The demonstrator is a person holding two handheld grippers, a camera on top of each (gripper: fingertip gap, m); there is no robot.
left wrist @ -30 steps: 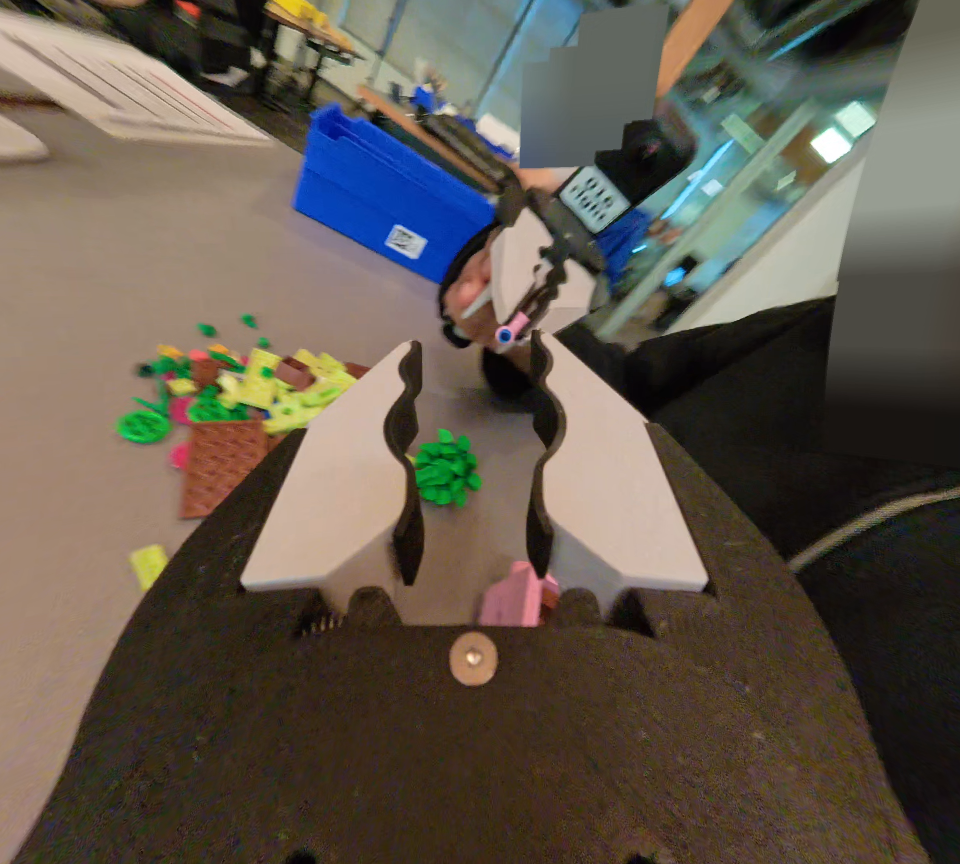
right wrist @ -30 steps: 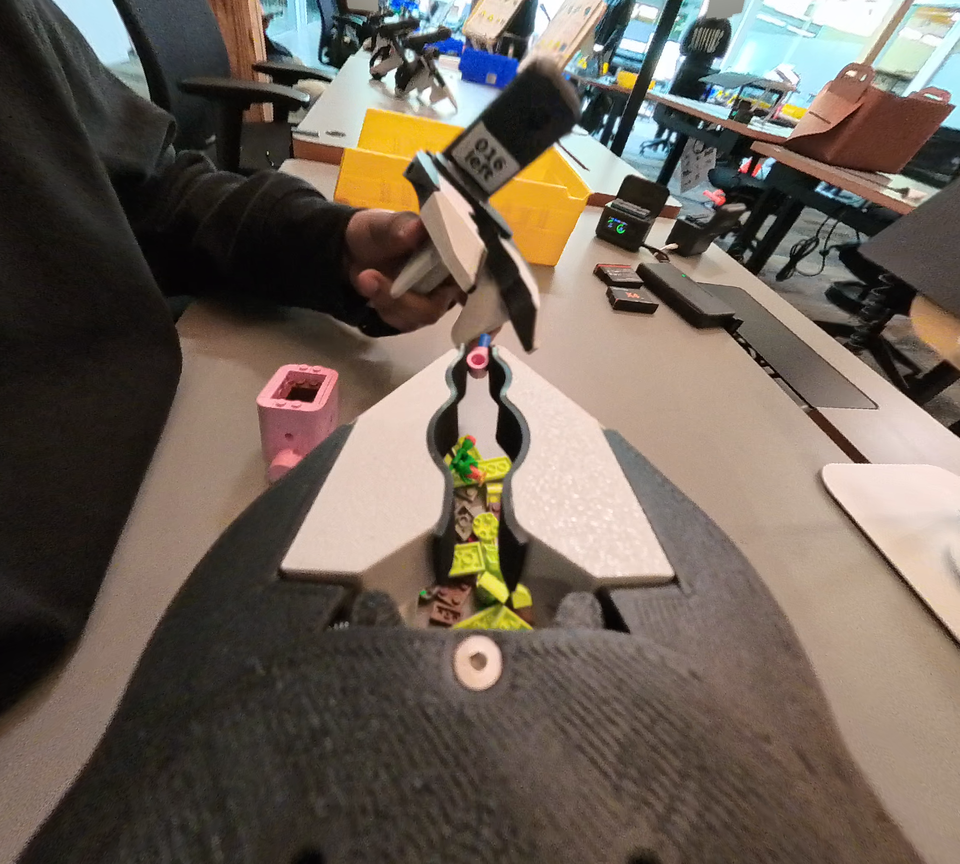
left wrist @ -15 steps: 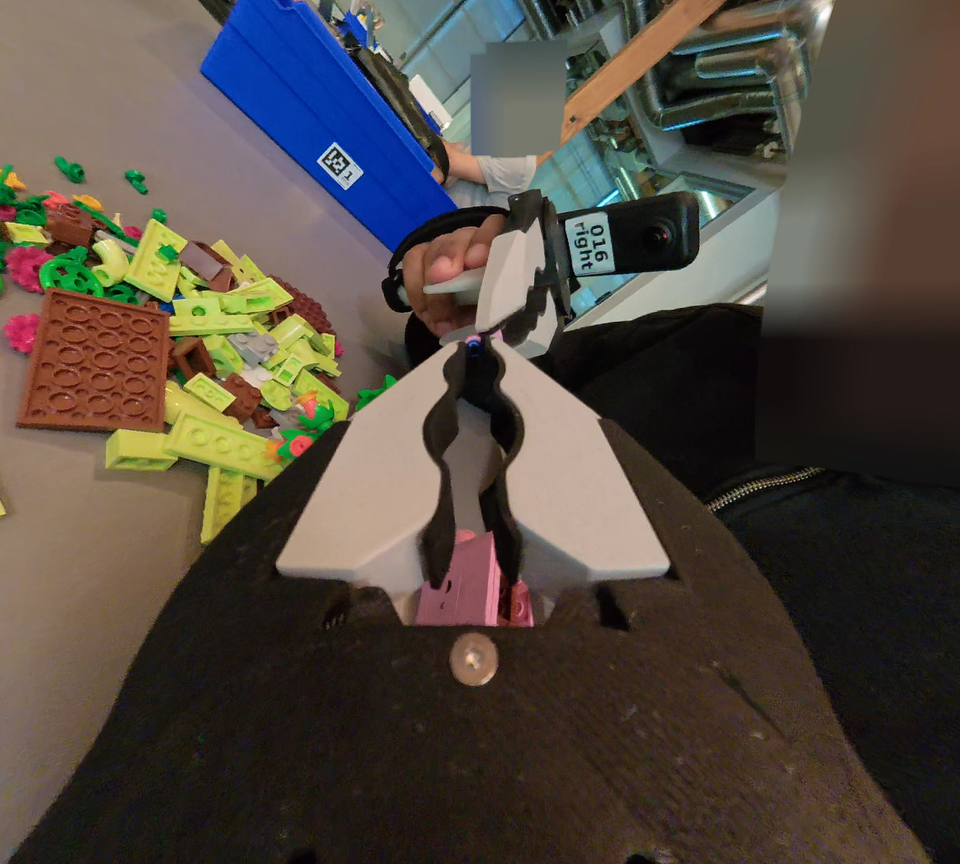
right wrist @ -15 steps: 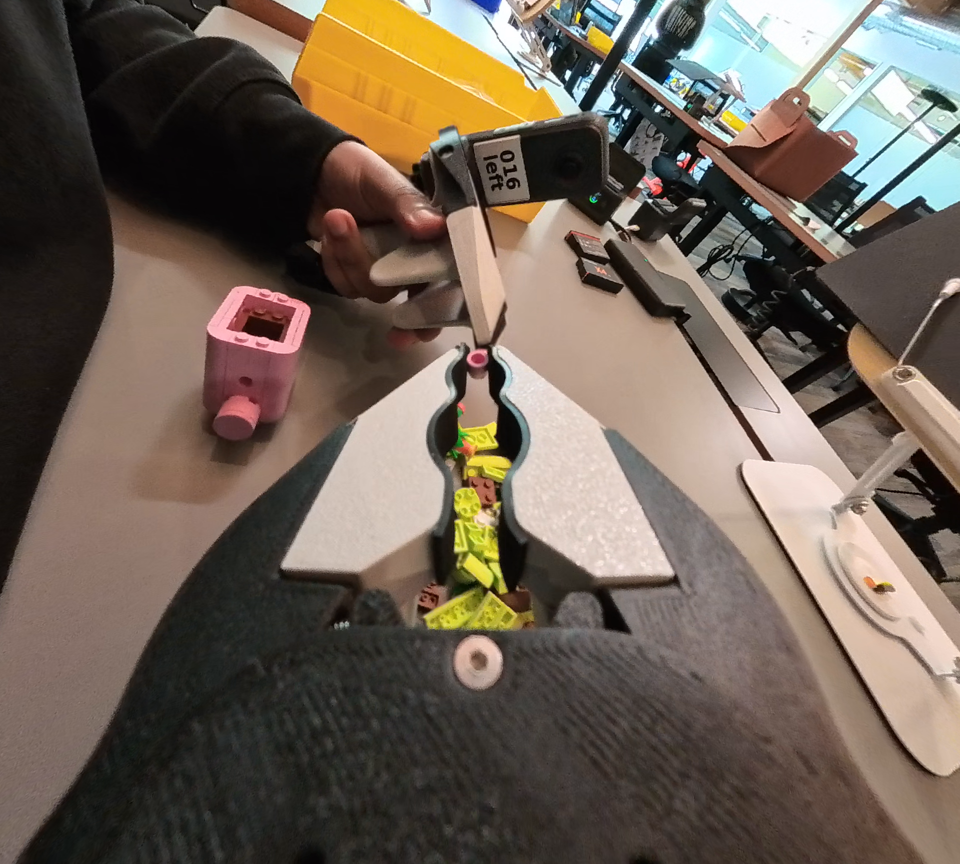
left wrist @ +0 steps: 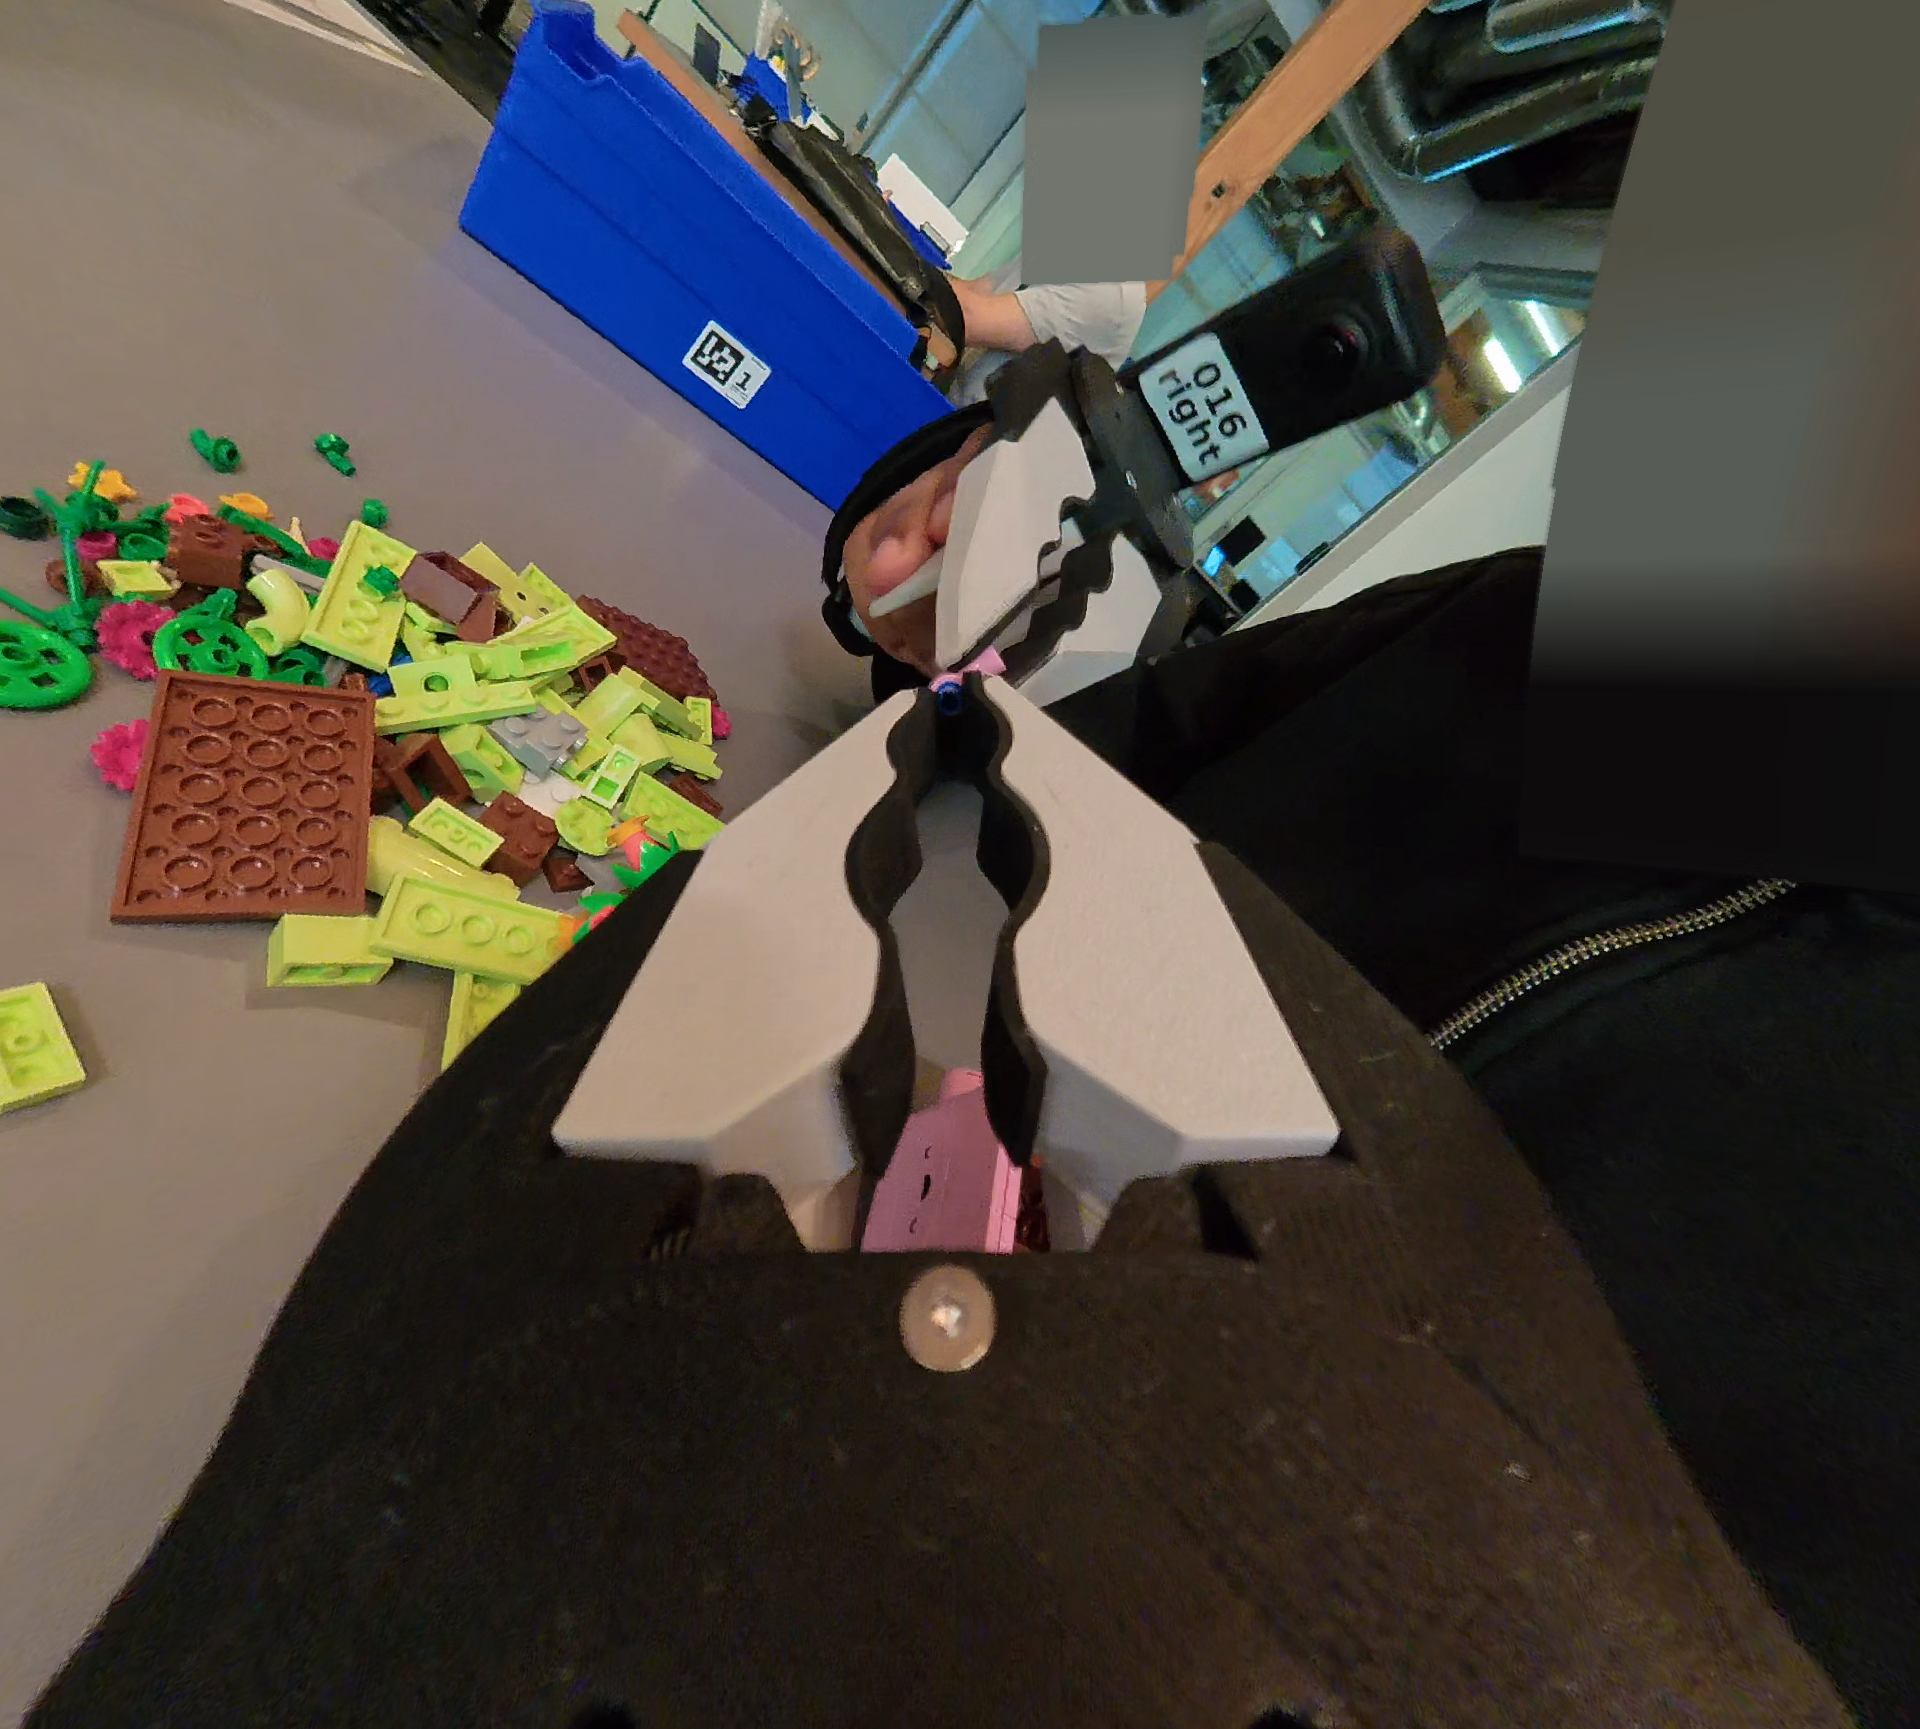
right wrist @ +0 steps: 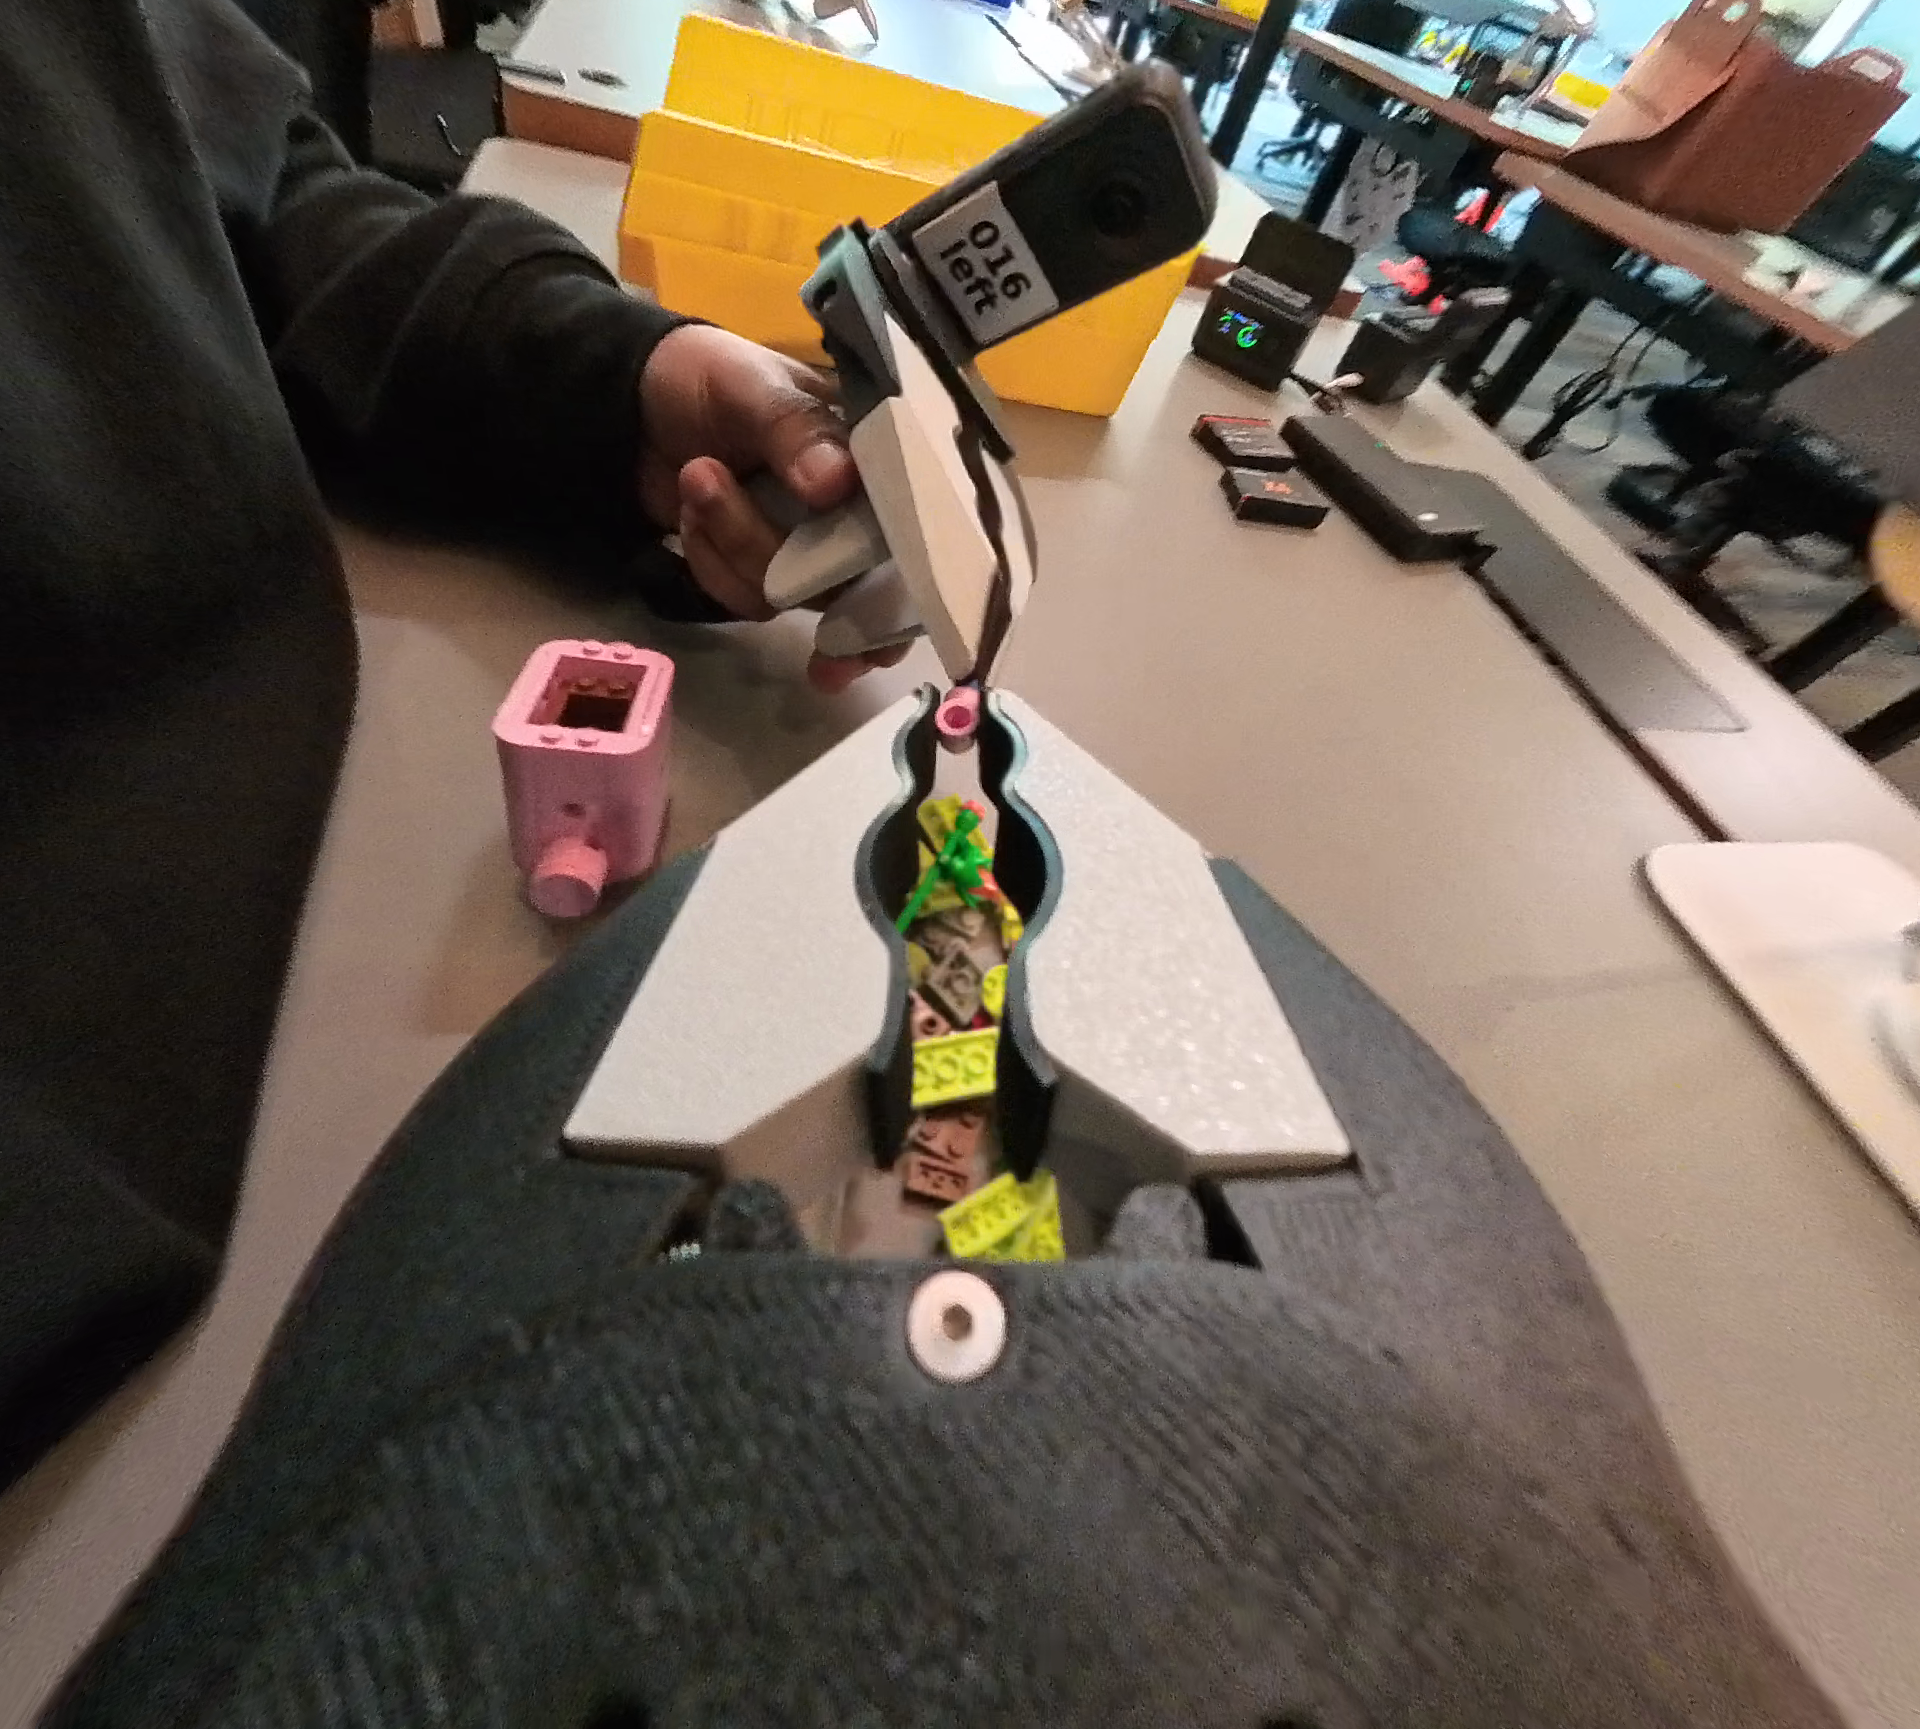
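My left gripper (left wrist: 951, 692) is shut, and its tips pinch a tiny blue piece (left wrist: 948, 705). My right gripper (right wrist: 956, 703) is shut on a small pink round piece (right wrist: 956, 716). The two grippers meet tip to tip above the table, and the blue piece sits against the pink one. The right gripper also shows in the left wrist view (left wrist: 977, 656), and the left gripper in the right wrist view (right wrist: 982, 666). A hollow pink block (right wrist: 582, 775) stands on the table below them. It also shows between my left fingers (left wrist: 940, 1170).
A pile of lime, brown and green bricks (left wrist: 468, 723) with a brown studded plate (left wrist: 249, 796) lies on the grey table (left wrist: 260, 245). A blue bin (left wrist: 644, 225) and a yellow bin (right wrist: 810, 152) stand farther back. A white pad (right wrist: 1787, 952) and black devices (right wrist: 1371, 484) lie at the right. The tips of both grippers are at nearly the same place. The hollow pink block (right wrist: 582, 775) is about equally far from each gripper, around 10 cm.
My left gripper has gone from open to shut and now pinches the blue piece at the tip of the pink one. The right gripper has kept hold of the pink piece.
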